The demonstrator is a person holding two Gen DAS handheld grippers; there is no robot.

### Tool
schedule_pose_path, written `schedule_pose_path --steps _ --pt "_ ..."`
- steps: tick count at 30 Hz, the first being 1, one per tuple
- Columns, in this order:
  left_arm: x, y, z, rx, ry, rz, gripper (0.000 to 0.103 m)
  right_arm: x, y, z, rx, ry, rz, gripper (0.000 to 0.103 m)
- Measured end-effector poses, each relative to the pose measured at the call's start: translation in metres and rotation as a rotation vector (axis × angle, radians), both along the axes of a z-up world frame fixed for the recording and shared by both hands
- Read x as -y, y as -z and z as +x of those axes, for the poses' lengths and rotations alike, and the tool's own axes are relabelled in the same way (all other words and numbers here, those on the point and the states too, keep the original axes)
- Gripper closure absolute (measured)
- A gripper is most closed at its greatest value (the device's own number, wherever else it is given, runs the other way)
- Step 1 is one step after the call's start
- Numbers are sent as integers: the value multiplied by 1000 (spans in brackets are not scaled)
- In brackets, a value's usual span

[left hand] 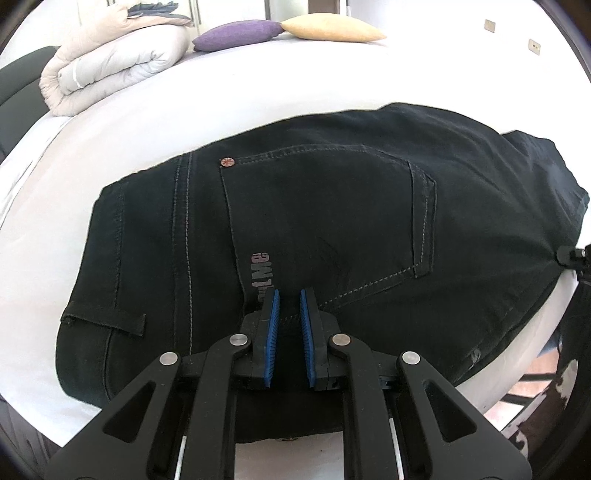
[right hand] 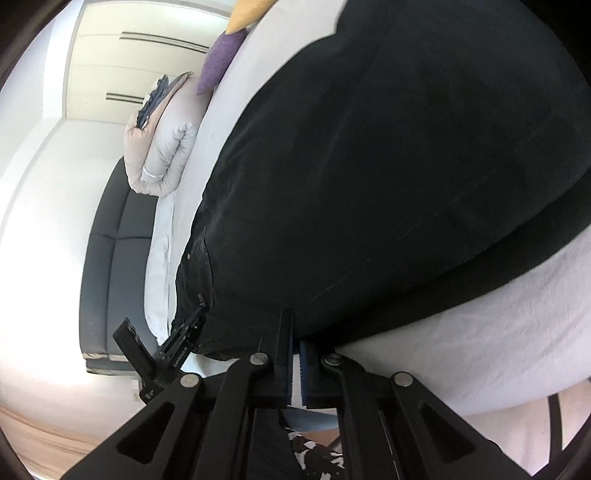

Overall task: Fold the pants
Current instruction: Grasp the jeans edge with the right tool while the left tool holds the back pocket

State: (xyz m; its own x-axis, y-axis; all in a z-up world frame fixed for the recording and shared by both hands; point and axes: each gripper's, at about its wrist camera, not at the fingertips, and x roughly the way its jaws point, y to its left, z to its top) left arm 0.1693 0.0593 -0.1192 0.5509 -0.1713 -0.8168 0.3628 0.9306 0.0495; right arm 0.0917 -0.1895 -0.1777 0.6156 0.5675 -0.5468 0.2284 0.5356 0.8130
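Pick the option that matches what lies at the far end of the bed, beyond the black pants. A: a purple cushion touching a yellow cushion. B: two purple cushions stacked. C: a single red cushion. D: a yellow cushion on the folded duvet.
A: beyond the black pants, the purple cushion lies on the bed with its tip touching the yellow cushion.

The pants point(left hand: 332, 206) are matt black denim with pale stitching and a coppery metal rivet point(left hand: 226, 161). The bed point(left hand: 184, 110) sheet is smooth white cloth.
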Motion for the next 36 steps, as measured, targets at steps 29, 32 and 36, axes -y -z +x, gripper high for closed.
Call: schedule_pose_path --steps 29,32,36 --pt "23 -1 -7 12 71 20 91 23 7 -13 52 64 142 90" --pt "21 -3 -10 14 77 26 90 52 5 -25 82 174 192 73" --pt "19 -2 -13 13 78 35 90 91 13 -39 58 282 219 91"
